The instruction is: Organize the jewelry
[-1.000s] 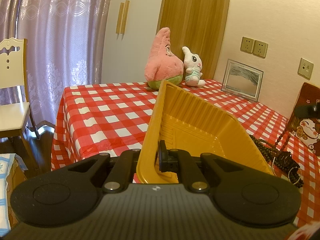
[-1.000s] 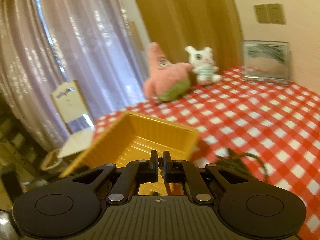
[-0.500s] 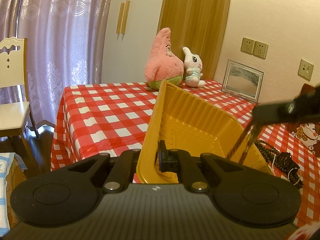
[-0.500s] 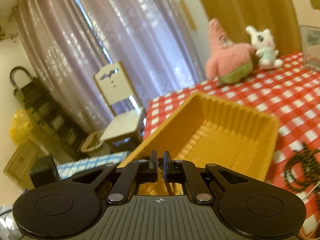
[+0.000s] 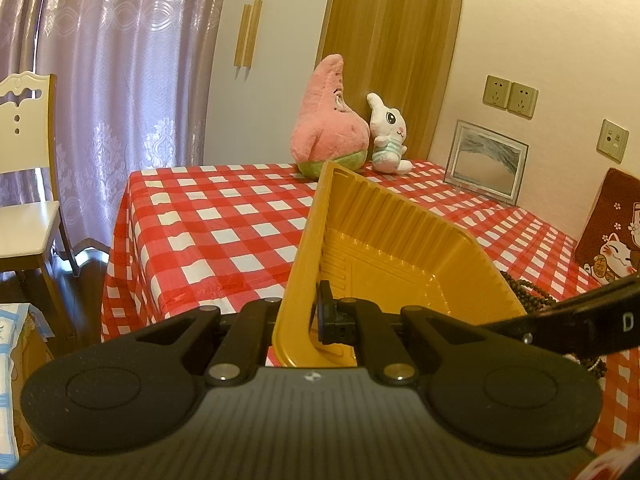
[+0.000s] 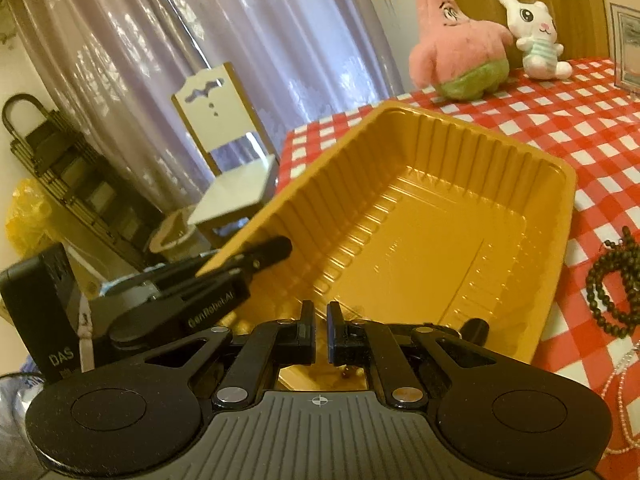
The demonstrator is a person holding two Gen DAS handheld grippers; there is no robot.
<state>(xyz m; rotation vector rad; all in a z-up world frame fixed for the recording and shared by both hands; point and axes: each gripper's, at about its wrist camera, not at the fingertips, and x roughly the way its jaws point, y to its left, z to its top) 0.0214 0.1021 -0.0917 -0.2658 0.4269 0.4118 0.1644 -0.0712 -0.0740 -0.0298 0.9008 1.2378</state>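
Note:
A yellow plastic tray (image 5: 400, 240) (image 6: 440, 216) sits tilted over the near edge of the red-checked table (image 5: 224, 216). My left gripper (image 5: 316, 314) (image 6: 272, 250) is shut on the tray's near-left rim. My right gripper (image 6: 321, 336) (image 5: 580, 320) hovers low over the tray's near end, its pads nearly together. A few brown beads (image 6: 347, 373) of a bead strand peek out under its fingers. The rest of that strand is hidden. More dark bead strings (image 6: 612, 280) (image 5: 528, 292) and a pink pearl strand (image 6: 624, 380) lie on the cloth right of the tray.
A pink star plush (image 5: 328, 120) and a white rabbit plush (image 5: 388, 136) stand at the table's far side. A framed picture (image 5: 486, 160) and a cat cushion (image 5: 612, 224) lean on the wall. A white chair (image 5: 24, 184) stands left of the table.
My right gripper has swung left and sunk from beside the bead pile to low over the tray, carrying a bead strand. The left gripper and the tray have not moved.

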